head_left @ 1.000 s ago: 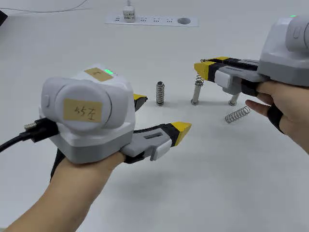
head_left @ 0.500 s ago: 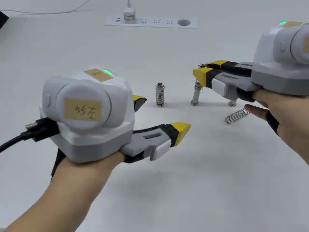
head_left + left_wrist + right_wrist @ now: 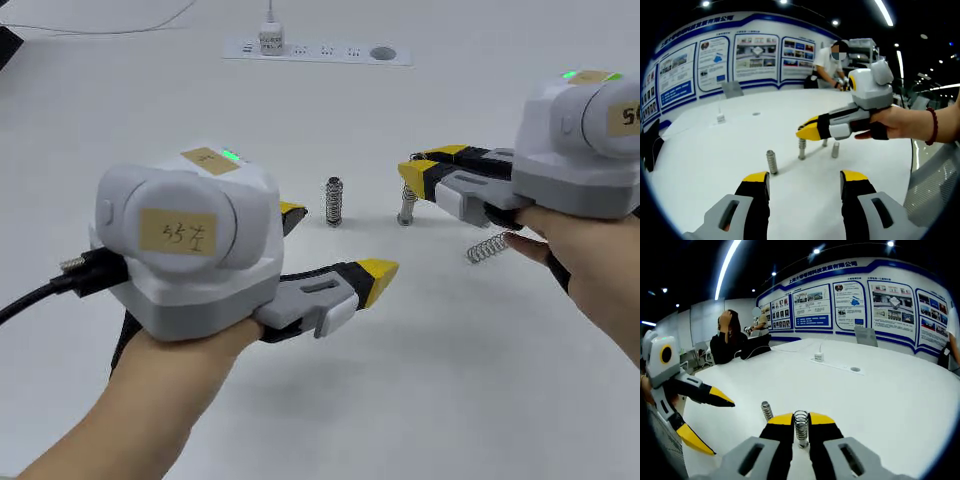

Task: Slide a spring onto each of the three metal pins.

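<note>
Three pins on our white table [image 3: 300,400], left pin [image 3: 334,184] wearing the first spring [image 3: 333,202], our right gripper [image 3: 800,416] pinched narrow on a second spring [image 3: 800,430] over the middle pin [image 3: 802,150], third pin [image 3: 835,149] bare, third spring [image 3: 487,248] lying loose nearby, our left gripper [image 3: 805,176] wide, empty.

Bare table [image 3: 430,380] open before spread left claw [image 3: 338,241], sprung pin [image 3: 334,200] beyond; right claw [image 3: 412,170], clamped on a spring [image 3: 800,426], covers middle pin [image 3: 407,207]; loose spring [image 3: 487,247] beside
</note>
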### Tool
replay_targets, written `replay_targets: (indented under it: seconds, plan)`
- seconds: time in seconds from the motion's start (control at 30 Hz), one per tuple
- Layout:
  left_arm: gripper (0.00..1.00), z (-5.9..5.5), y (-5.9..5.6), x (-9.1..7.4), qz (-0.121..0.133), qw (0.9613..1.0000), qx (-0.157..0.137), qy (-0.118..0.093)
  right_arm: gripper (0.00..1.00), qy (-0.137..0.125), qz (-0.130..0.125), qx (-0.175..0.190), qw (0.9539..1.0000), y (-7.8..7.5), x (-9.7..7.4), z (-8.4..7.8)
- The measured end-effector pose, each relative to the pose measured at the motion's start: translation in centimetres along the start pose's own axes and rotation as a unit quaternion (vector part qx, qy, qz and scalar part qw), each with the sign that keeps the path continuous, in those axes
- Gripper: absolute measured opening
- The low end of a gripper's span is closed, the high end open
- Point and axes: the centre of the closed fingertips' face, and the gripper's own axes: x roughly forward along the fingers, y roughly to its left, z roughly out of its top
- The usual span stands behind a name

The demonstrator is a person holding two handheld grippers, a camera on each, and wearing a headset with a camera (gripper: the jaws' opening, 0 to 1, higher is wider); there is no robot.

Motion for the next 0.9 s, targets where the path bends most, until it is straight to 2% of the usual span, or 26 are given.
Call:
replay_targets:
  seconds: [0.7, 0.73, 0.9]
  plan:
    - [0.58, 0.0, 0.0, 0.1, 0.0, 1.0, 0.0, 0.0, 0.12, 0.04, -0.002, 0.003, 0.9992, -0.1, 1.0, -2.8]
    - [0.58, 0.0, -0.1, 0.1, -0.001, 1.0, 0.001, -0.001, 0.12, 0.03, -0.002, 0.007, 0.9995, -0.1, 0.9, -2.5]
    - [0.58, -0.1, 0.0, 0.1, 0.0, 1.0, 0.001, 0.001, 0.12, 0.034, -0.001, 0.006, 0.9994, -0.1, 0.9, -2.6]
